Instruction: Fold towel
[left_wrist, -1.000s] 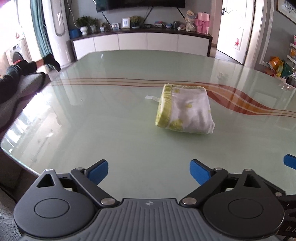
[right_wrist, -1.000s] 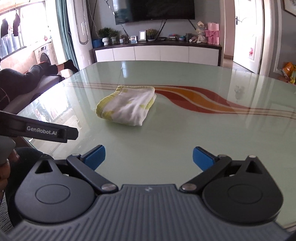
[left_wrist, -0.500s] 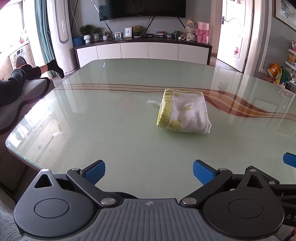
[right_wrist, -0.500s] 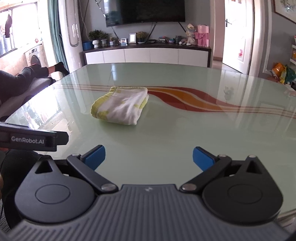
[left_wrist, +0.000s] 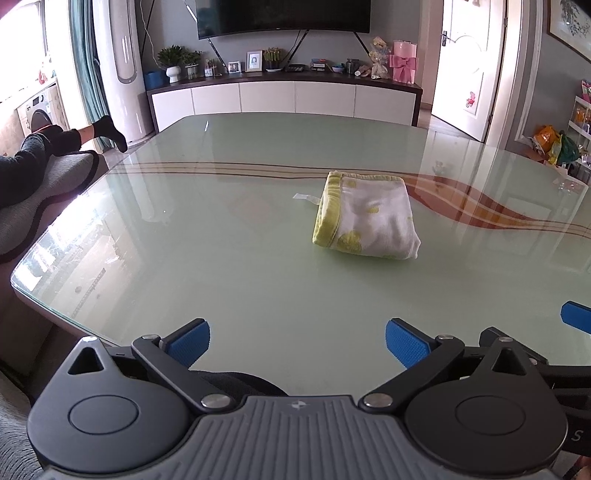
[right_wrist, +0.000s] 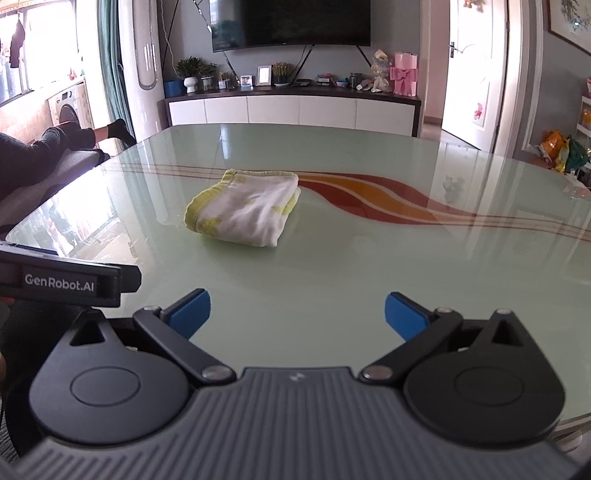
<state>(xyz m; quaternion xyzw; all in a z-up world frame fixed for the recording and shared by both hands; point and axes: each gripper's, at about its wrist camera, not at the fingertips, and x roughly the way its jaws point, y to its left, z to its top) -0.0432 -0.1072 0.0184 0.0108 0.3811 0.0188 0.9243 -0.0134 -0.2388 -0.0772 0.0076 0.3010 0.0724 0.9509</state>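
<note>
A white towel with yellow edging and yellow prints (left_wrist: 367, 218) lies folded into a small thick rectangle on the green glass table (left_wrist: 221, 258). A small white tag sticks out at its left side. The towel also shows in the right wrist view (right_wrist: 245, 208). My left gripper (left_wrist: 297, 343) is open and empty, held over the table's near edge, well short of the towel. My right gripper (right_wrist: 297, 314) is open and empty, also near the front edge. The left gripper's body (right_wrist: 62, 280) shows at the left of the right wrist view.
The table top has red and orange wavy stripes (right_wrist: 388, 199) to the right of the towel. A sofa with a person's legs (left_wrist: 44, 155) stands off the table's left side. A white TV cabinet (left_wrist: 284, 96) stands beyond the far edge.
Both grippers have drawn back and tilted up from the table, so the towel looks farther off. The towel has not moved. Both grippers stay open.
</note>
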